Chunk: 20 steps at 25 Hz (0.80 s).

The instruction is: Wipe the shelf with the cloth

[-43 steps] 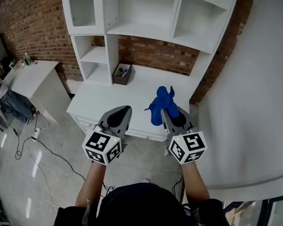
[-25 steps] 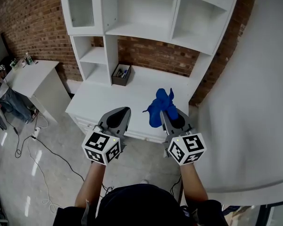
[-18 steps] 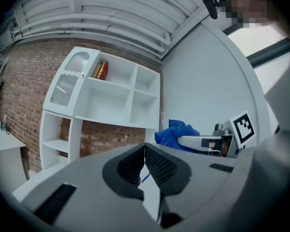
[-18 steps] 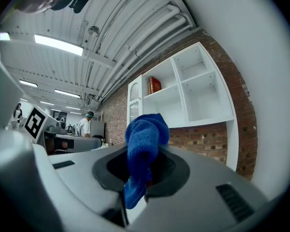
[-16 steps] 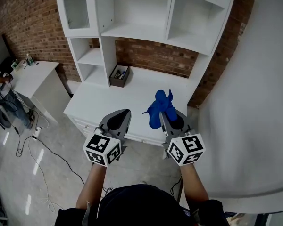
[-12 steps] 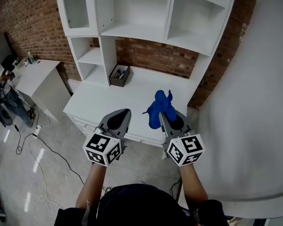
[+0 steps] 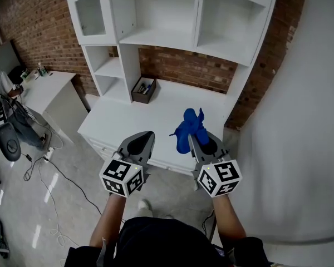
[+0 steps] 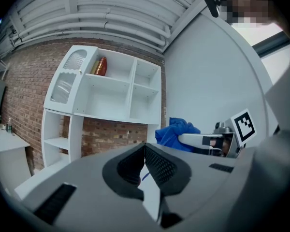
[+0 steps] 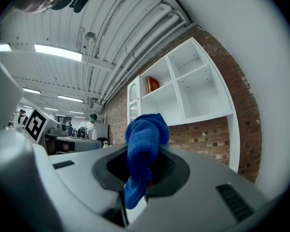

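Note:
A blue cloth is bunched in my right gripper, which is shut on it; the cloth sticks up between the jaws in the right gripper view. My left gripper is shut with nothing in it, its jaws meeting at a point. Both are held side by side in front of the white shelf unit, above the front edge of its white counter. The blue cloth also shows in the left gripper view, to the right.
A dark box of pens stands on the counter by the left upright. A red object sits on an upper shelf. A white side table and a chair are at the left; a grey wall closes the right.
The head view has shifted slightly, so the shelf unit and room slid a little in frame. Both grippers hold about the same pose, the cloth still gripped.

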Available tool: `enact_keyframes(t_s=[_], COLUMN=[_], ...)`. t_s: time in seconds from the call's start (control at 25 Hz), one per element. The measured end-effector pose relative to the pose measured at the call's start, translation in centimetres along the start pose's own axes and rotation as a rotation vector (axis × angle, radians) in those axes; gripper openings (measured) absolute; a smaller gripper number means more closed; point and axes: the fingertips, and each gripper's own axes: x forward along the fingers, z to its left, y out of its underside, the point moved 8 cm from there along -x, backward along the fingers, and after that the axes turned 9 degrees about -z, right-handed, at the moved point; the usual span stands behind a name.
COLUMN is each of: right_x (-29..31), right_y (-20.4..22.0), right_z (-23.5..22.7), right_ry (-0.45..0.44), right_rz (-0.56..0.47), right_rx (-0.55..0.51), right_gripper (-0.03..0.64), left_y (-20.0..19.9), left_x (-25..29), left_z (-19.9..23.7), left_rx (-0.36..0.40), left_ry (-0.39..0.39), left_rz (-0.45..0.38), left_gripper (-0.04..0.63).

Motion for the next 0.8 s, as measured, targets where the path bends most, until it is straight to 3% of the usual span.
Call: enact_keyframes(t_s=[0.36,0.8], right_x=[2.0,8.6], right_y=[1.5,2.7], right_z=[-0.8,-1.5], right_ry=[0.022,0.032], right_rz=[0.013,0.014], right_rx=[-0.015,-0.042], right_gripper=[0.071,0.071], left_y=[1.0,0.7], left_x=[1.5,4.3], left_z=[1.6,7.8], left_rx=[-0.011,-0.020], left_ry=[0.006,-0.011], left_rz=[0.005,-0.003], left_gripper=[0.017,0.017])
